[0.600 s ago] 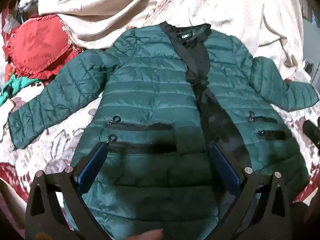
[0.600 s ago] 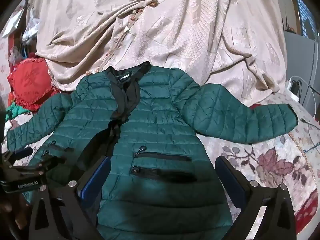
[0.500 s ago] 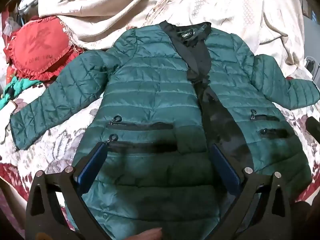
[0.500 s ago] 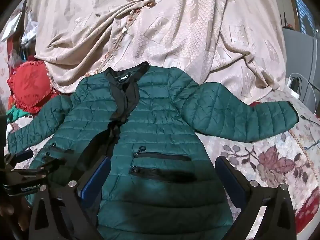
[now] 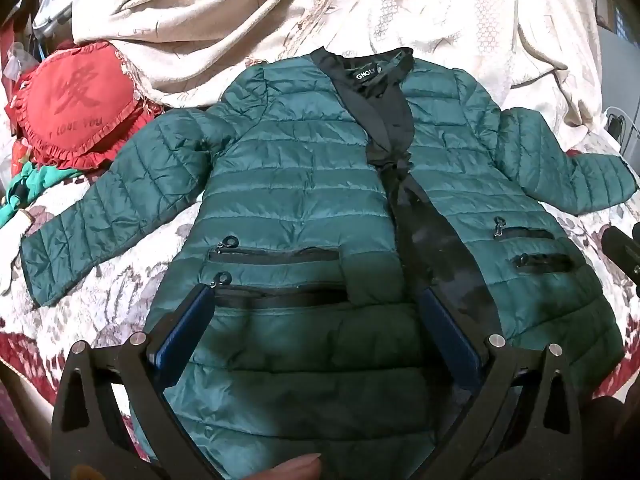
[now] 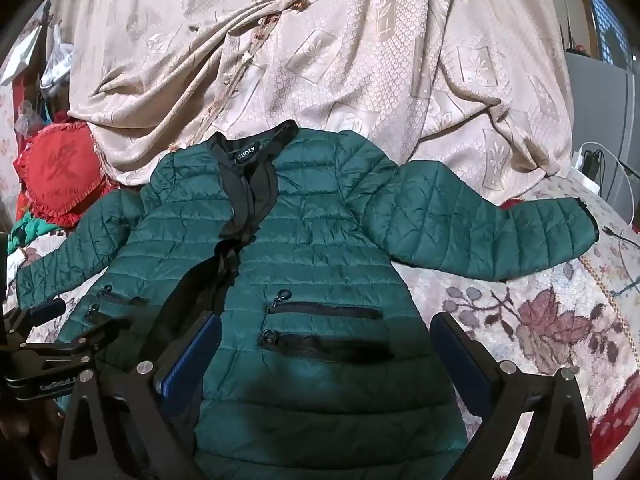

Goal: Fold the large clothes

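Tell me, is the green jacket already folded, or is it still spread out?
Spread out. The green jacket lies flat on the bed cover, both sleeves stretched sideways, front partly open showing black lining.

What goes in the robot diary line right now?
green jacket: flat, unfolded | left hand-held gripper: open, empty | right hand-held gripper: open, empty

Both views slid slightly lower over the jacket (perhaps)

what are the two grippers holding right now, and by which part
Nothing is held. The left gripper and right gripper both hover with jaws wide open over the green quilted jacket, lying spread flat, front up.
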A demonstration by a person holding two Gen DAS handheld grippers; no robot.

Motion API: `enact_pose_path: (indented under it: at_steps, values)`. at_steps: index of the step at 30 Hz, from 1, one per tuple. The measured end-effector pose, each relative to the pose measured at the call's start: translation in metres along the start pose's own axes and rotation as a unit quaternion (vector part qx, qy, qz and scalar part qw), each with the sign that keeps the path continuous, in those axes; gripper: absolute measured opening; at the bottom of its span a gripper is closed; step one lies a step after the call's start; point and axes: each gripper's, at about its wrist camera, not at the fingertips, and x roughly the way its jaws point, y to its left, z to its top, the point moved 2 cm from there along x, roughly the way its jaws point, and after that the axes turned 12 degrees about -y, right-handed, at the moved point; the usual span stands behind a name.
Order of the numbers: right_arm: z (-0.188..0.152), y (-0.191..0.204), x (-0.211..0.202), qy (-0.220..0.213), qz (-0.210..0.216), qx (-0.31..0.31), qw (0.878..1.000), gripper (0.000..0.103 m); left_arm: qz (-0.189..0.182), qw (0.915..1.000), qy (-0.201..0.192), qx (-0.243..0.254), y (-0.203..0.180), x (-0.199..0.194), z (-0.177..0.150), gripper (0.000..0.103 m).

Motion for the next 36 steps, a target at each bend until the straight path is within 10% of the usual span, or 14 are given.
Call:
enact_pose_path:
  at_steps: [36]
  values:
    - [-0.0007,0.0008,0.0024,0.002,-0.001,-0.005,1.000,0.103,-0.005,0.9999,0.001,-0.009,-0.0075,0.0016,-0.0012,0.103]
